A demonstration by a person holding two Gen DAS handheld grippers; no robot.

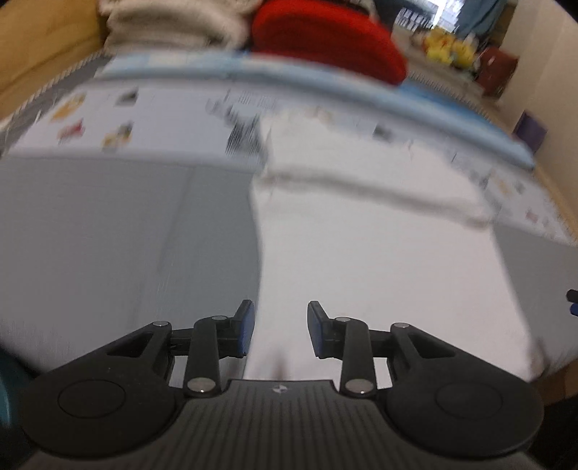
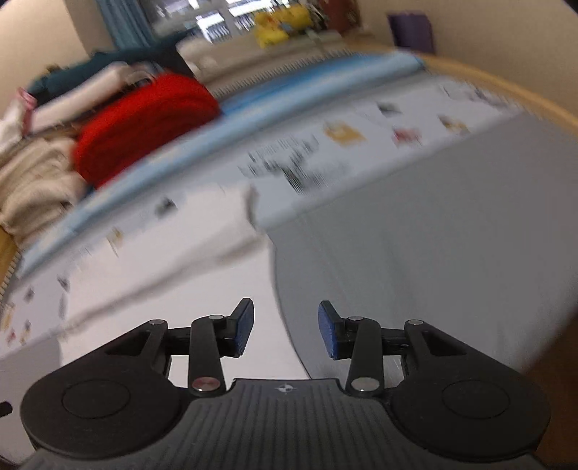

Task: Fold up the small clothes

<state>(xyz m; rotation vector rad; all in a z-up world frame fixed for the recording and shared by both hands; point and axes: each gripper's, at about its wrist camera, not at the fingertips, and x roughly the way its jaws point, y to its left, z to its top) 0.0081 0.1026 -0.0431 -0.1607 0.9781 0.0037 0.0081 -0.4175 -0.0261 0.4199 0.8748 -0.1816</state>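
A white garment lies flat on a grey mat, with a folded band across its far part. My left gripper is open and empty, over the garment's left edge near its front. In the right wrist view the same white garment lies left of the grey mat. My right gripper is open and empty, over the garment's right edge. Both views are blurred by motion.
A printed sheet with a light blue border lies beyond the mat. Behind it are a red folded cloth, a stack of cream knits and yellow toys. They also show in the right wrist view: red cloth, cream knits.
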